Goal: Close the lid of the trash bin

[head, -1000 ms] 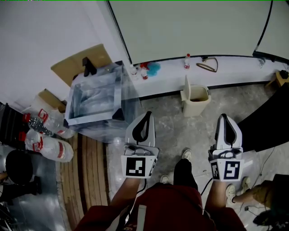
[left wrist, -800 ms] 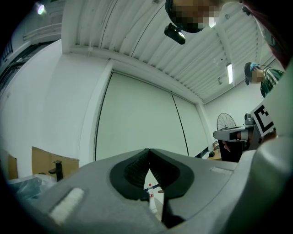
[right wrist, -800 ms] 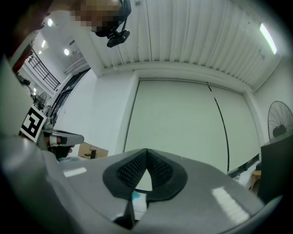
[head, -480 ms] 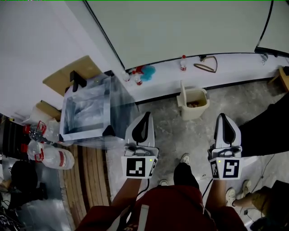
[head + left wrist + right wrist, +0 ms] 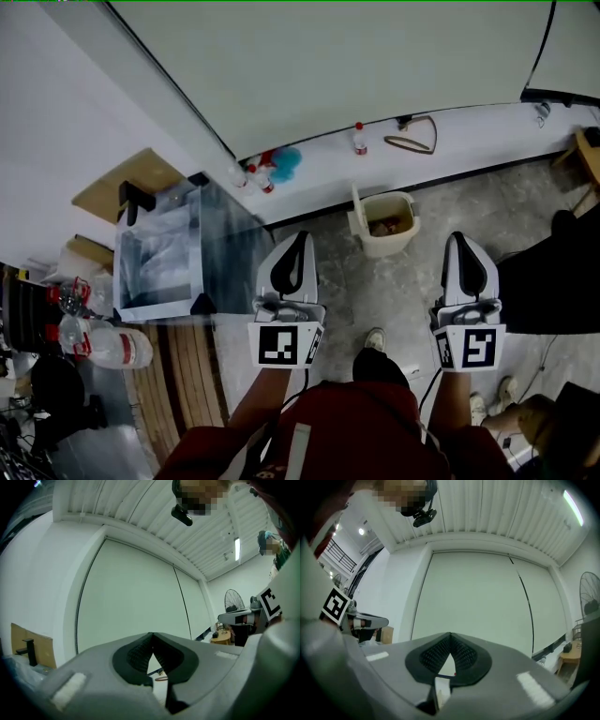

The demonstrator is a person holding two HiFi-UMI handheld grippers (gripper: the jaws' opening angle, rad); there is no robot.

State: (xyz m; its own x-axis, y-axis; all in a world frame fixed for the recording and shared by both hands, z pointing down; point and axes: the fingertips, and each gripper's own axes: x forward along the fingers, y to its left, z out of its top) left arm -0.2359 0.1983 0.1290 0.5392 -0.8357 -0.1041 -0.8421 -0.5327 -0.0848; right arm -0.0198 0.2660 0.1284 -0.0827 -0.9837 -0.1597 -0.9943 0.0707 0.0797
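"Since a second ago the trash bin (image 5: 384,225) has slid down and to the left in the head view, nearer to both my grippers. I'm closing in on it."

"Where does it stand now?"

"On the floor against the white ledge (image 5: 469,141), ahead of me. It sits between my left gripper (image 5: 301,236) and right gripper (image 5: 458,237) and is well apart from both. Its lid (image 5: 356,201) stands upright at the bin's left edge, so the bin is open."

"And your jaws?"

"Both pairs are pressed together with nothing between them. Each gripper view shows the ribbed pads meeting at the tip."

"Which step is this?"

"The approach, I judge, with nothing touched yet. Next I must get closer and lower one gripper, likely the left, to the lid's outer face. Then I tip the lid rightward onto the rim. Closed jaws suit a push."
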